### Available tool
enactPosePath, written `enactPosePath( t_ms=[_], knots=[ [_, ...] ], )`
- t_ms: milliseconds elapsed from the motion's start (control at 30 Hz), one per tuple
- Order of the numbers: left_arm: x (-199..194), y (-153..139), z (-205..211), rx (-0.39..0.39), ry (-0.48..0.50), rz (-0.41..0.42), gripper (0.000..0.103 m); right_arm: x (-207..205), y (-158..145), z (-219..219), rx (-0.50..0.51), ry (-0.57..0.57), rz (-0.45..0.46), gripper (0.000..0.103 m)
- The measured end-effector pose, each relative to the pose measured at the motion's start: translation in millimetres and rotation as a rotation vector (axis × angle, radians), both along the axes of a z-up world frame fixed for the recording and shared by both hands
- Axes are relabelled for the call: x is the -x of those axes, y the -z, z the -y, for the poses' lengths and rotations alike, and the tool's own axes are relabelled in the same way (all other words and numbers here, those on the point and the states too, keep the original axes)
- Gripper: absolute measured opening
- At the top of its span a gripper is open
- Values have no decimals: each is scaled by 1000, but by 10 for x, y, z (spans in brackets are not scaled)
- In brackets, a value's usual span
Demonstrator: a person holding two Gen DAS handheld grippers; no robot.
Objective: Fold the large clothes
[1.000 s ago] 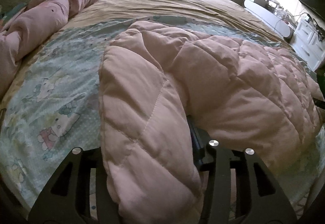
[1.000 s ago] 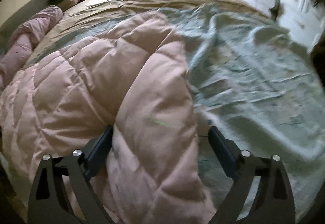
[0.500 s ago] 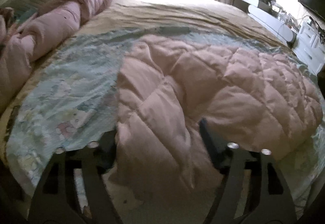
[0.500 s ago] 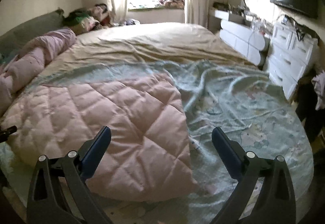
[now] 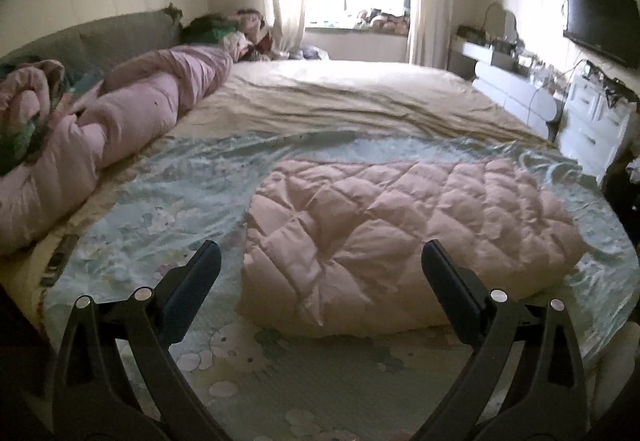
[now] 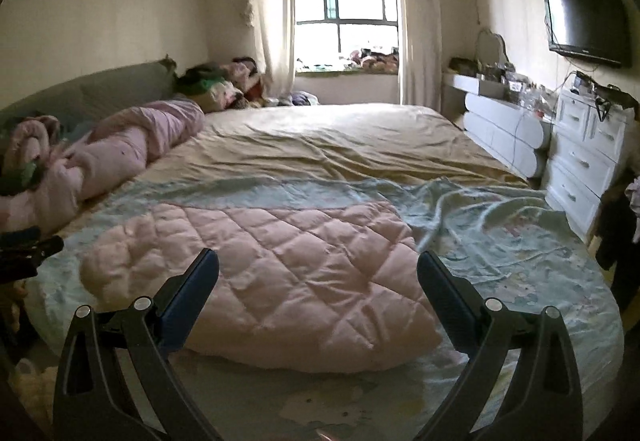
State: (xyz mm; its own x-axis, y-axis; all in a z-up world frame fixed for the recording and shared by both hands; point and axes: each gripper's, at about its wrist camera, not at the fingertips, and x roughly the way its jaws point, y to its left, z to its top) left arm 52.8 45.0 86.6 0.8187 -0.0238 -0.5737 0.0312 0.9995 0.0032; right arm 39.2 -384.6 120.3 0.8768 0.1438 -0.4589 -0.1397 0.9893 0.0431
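Both the left gripper (image 5: pixel 321 256) and right gripper (image 6: pixel 318 266) gape wide, holding nothing, with the pink quilted coat (image 5: pixel 400 237) ahead of the jaws, probably folded, so next grab its edge

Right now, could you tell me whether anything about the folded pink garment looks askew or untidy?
Slightly. The pink quilted garment lies folded on the blue sheet, but its left end is bunched and puckered rather than flat. Both grippers, left and right, hang open and apart from it.
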Motion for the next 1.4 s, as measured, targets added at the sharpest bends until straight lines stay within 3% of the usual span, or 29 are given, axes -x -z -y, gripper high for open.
enactPosePath(
  t_ms=[300,567,700,867,1133,1400],
  knots=[
    [438,-18,185,0,5,54,94,382,-32,-216,1,-33,53,99],
    [580,266,281,18,12,5,94,617,233,-388,83,-5,99,99],
    [631,433,340,3,-5,-1,94,742,406,-451,78,-1,104,99],
    [690,613,418,28,16,-13,94,743,617,-447,60,15,46,99],
    [589,783,455,4,-1,-77,94,570,999,-512,38,-10,-119,99],
    [573,810,435,-2,-24,-83,94,548,1023,-550,42,-16,-126,99]
  ],
)
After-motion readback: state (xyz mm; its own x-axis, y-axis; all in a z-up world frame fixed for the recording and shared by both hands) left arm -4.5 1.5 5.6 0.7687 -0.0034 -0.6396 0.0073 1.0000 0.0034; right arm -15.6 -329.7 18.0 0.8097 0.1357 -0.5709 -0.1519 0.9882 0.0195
